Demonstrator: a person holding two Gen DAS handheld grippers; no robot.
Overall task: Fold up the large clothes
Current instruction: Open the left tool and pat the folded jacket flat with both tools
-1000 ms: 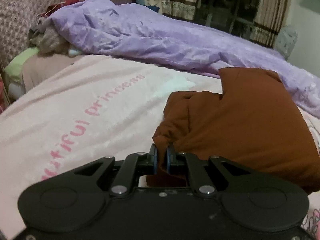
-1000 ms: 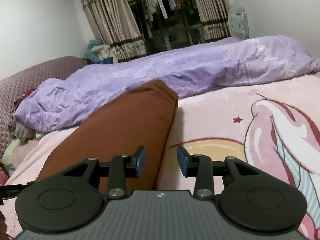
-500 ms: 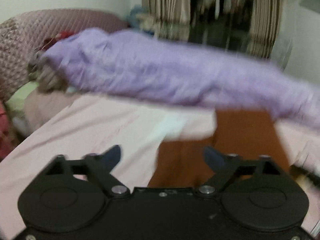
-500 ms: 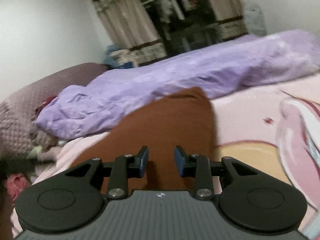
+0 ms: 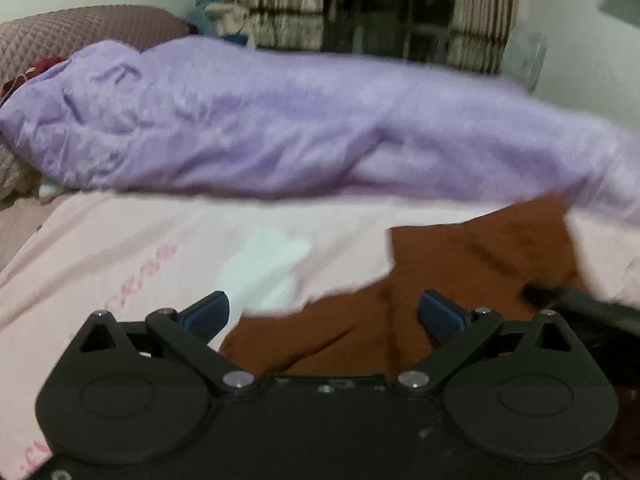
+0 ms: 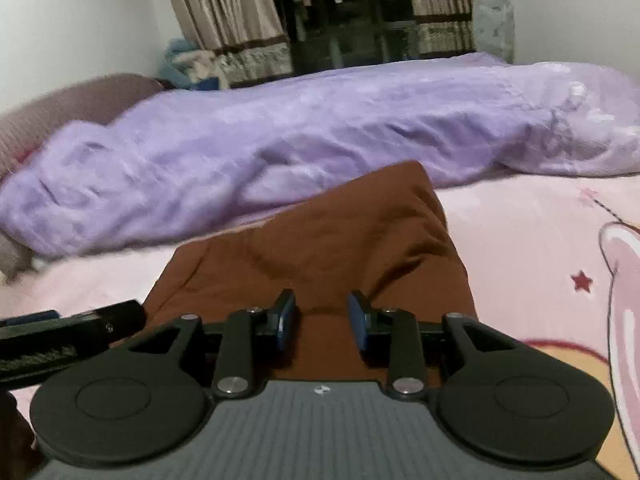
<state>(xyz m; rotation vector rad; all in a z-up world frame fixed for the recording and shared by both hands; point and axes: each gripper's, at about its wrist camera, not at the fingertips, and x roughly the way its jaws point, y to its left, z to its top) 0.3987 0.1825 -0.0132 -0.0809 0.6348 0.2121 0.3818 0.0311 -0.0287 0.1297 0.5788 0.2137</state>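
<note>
A brown garment [image 5: 480, 256] lies folded on the pink blanket [image 5: 120, 256]. My left gripper [image 5: 323, 300] hangs over its near left edge. Its jaws are opening wide, and the cloth lies beneath the gap with neither pad touching it. In the right wrist view the same garment [image 6: 328, 240] stretches away from my right gripper [image 6: 321, 298]. That gripper hovers over the near end with its blue pads partly apart and nothing pinched. Each gripper shows in the other's view: the right gripper [image 5: 580, 304] as a dark bar, the left gripper [image 6: 72, 328] at the left edge.
A rumpled purple duvet [image 5: 280, 128] runs across the bed behind the garment and also shows as the duvet [image 6: 320, 132]. A quilted mauve headboard [image 5: 80, 36] stands at the far left. Curtains [image 6: 224, 12] and a dark wardrobe are beyond. The blanket [image 6: 520, 248] has a unicorn print at the right.
My left gripper let go of the brown garment's corner and opened wide, shifting right. The right gripper moved left over the garment and its jaws narrowed a little.
</note>
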